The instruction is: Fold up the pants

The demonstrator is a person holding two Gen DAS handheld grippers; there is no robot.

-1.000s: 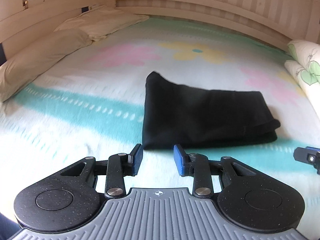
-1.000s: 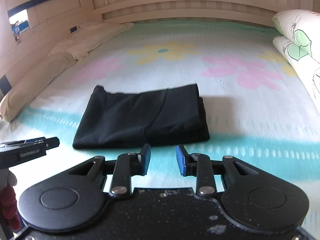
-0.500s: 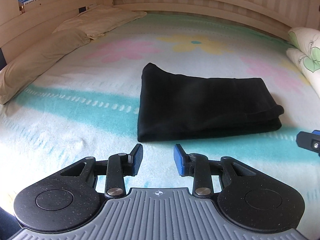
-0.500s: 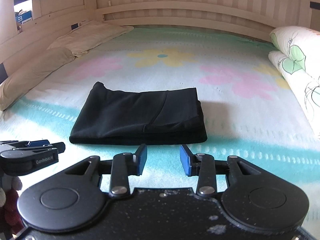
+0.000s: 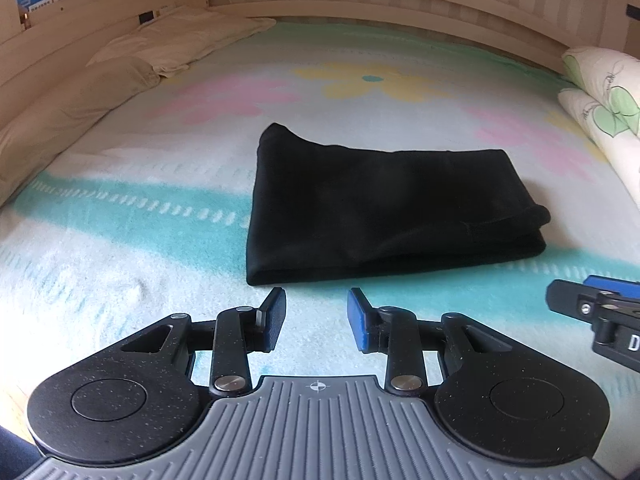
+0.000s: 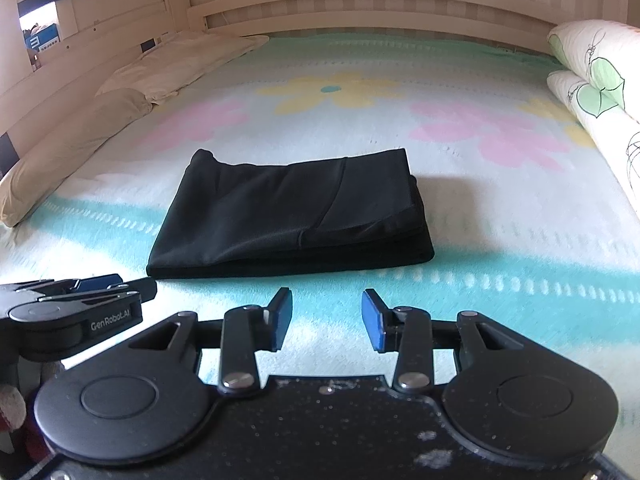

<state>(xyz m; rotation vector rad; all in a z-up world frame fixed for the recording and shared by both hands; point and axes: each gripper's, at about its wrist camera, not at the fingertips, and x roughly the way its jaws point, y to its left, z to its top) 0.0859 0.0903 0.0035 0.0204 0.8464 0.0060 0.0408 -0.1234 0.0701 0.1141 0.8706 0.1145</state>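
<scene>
On the blanket (image 5: 120, 264): folded black pants (image 5: 384, 216), mid-bed. Just short of the pants' near edge, left gripper (image 5: 316, 322) and right gripper (image 6: 326, 320), both released, empty.

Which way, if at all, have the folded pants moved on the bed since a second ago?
No. The black pants lie where they did: their near edge still sits along the teal stripe, far left corner below the pink flower.
</scene>
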